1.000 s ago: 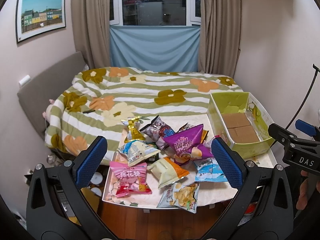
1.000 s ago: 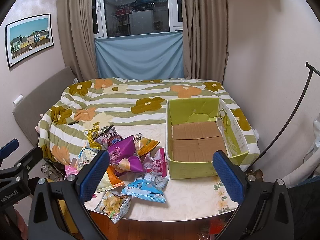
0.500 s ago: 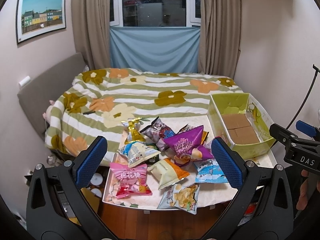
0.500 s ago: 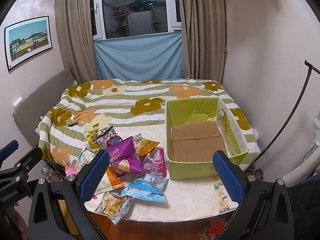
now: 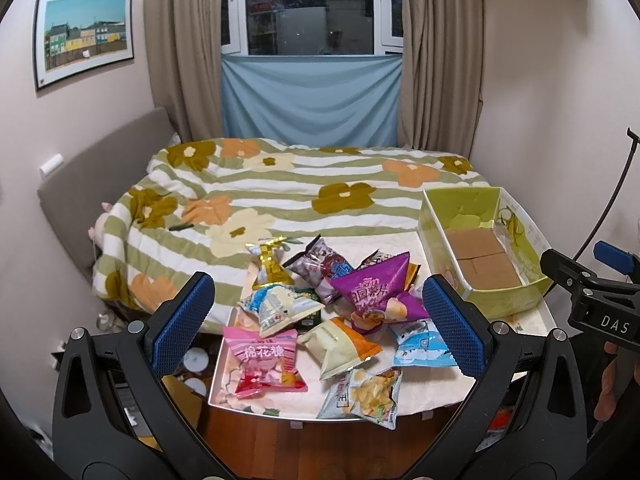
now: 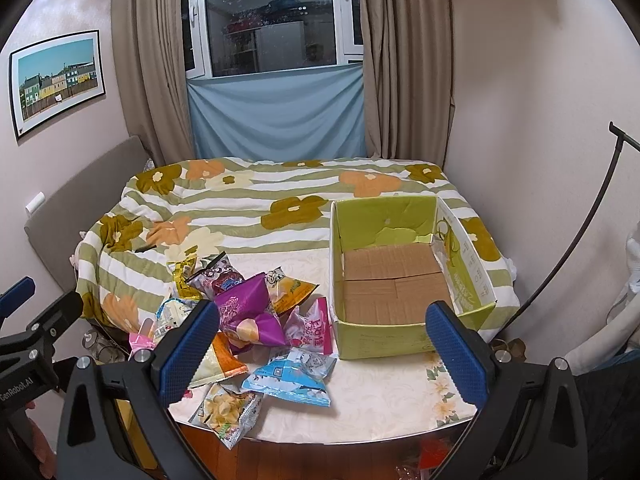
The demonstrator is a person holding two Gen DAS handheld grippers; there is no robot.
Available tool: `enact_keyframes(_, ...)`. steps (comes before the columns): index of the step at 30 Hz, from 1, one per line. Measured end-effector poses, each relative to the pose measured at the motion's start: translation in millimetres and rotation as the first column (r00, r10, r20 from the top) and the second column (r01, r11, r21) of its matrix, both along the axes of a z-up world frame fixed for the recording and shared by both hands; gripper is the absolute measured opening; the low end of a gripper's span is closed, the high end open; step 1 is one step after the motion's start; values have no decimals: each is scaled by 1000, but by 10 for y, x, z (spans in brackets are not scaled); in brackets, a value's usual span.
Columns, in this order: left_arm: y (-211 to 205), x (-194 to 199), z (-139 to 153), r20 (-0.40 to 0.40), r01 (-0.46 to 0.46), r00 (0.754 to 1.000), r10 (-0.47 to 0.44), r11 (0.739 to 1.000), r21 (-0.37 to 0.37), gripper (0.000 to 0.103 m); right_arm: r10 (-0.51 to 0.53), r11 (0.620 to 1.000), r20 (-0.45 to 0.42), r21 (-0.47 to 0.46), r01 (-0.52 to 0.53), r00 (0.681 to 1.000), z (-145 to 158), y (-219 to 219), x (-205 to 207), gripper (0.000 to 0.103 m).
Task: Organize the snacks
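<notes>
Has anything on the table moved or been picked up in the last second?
Nothing visibly changed. Both the left gripper and right gripper stay open and empty above the table, the snack bags lie in the same heap, and the green box remains empty.

Between the blue-padded fingers (image 5: 182,320), a purple packet (image 5: 376,292) and a pink one (image 5: 262,360) are seen; beyond them, a green-striped, orange-flowered quilt (image 5: 280,192).

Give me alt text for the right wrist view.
The open right gripper hovers above a table holding an empty green cardboard box at right and a loose pile of snack bags at left, topped by a purple chip bag. A floral-quilted bed lies behind.
</notes>
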State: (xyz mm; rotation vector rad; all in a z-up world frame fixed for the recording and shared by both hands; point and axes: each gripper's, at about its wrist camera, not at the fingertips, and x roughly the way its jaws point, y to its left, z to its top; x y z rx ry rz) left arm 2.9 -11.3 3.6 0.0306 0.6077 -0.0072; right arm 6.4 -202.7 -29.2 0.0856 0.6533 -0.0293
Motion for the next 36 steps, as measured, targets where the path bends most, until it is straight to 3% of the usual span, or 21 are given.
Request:
enact_keyframes(12,-73,-39,59,45,15,999,-17,999,33,103,-4,1000,6,-1,4,1000,24,-16,-13,103)
enact_keyframes(17,-83,34,-3,-8,55,998,-55,998,28,103,-14,1000,-10,5,14,1000,46,-50,-12,103)
enact_keyframes(20,-78,111,-194,-85,104,991,-103,995,2,102,-12,1000,-42,20,12,999,12,-66,-15,103)
enact_keyframes(25,-91,225,-702,-233,181,952,-196,980,-84,102,-1,997,-126,75,11,992,-280,-102,25,103)
enact_keyframes(30,-234,316,-1278,-363,184,908,-210,977,-103,102,32,994,-207,112,-9,978,-674,-168,172,103)
enact_keyframes(36,-475,421,-1902,-458,166,870,-184,983,-79,102,100,978,-314,204,-36,944,-1223,-263,482,103)
